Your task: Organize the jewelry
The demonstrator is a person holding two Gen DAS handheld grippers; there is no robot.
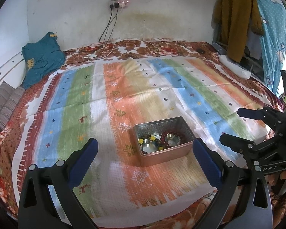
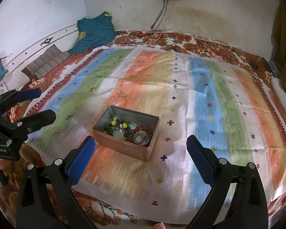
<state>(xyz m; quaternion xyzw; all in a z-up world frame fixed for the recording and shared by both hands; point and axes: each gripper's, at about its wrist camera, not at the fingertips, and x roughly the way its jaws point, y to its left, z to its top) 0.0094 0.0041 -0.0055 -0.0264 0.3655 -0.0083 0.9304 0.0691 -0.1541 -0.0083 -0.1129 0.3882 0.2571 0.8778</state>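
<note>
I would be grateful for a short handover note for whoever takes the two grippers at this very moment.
Left gripper: open, empty, held above the cloth just short of the tin.
Right gripper: open, empty, likewise short of the tin.
Metal tin: lidless, on the striped cloth spread over the bed.
Inside the tin: a dark red bead bracelet and a multicoloured bead bracelet with yellow beads, over some shiny pieces I cannot make out.
Done: the visible jewelry lies in the tin; none shows loose on the cloth.
Left: probably only a check, or closing the tin, though no lid is in view.
</note>
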